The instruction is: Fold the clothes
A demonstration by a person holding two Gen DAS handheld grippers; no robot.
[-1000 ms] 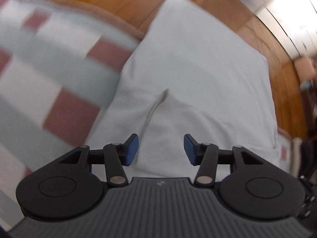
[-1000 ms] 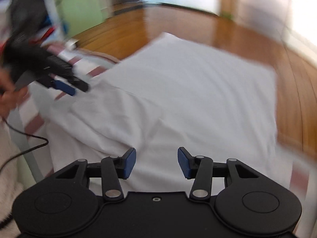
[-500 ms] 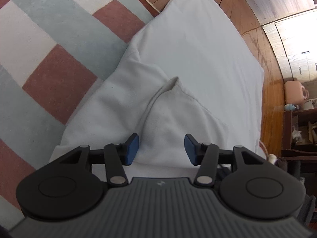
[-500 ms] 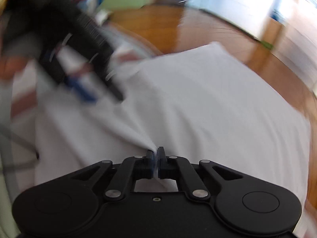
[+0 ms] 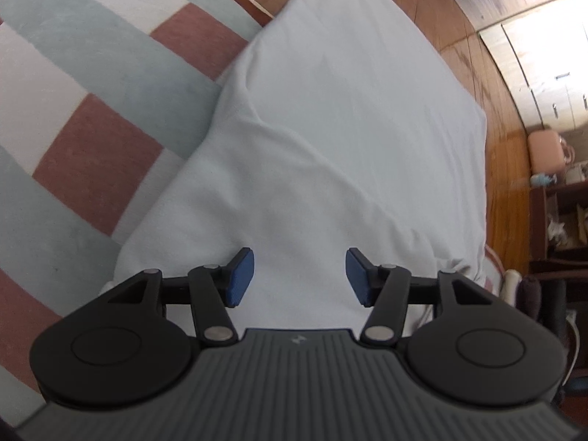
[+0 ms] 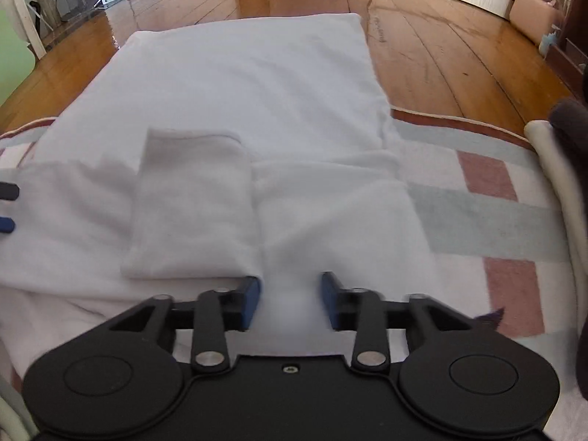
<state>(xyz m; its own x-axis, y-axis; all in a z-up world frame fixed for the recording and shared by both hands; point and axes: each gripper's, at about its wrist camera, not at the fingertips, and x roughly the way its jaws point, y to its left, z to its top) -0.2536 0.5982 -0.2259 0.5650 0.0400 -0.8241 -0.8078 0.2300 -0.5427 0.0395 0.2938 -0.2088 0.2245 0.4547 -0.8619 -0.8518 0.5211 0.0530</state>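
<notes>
I find the white garment [image 6: 239, 110] spread on the checked rug [image 6: 477, 213], one sleeve [image 6: 191, 202] folded inward; my left gripper [image 5: 299, 277] and right gripper [image 6: 290, 303] hang over it, jaws apart, empty

White garment [image 6: 228, 84] flat, sleeve folded inward

Checked rug [image 6: 477, 198] on wooden floor [image 6: 422, 55]; white garment [image 6: 239, 92] spread across both.

Checked rug [image 5: 92, 154], wooden floor [image 6: 441, 55]
</notes>
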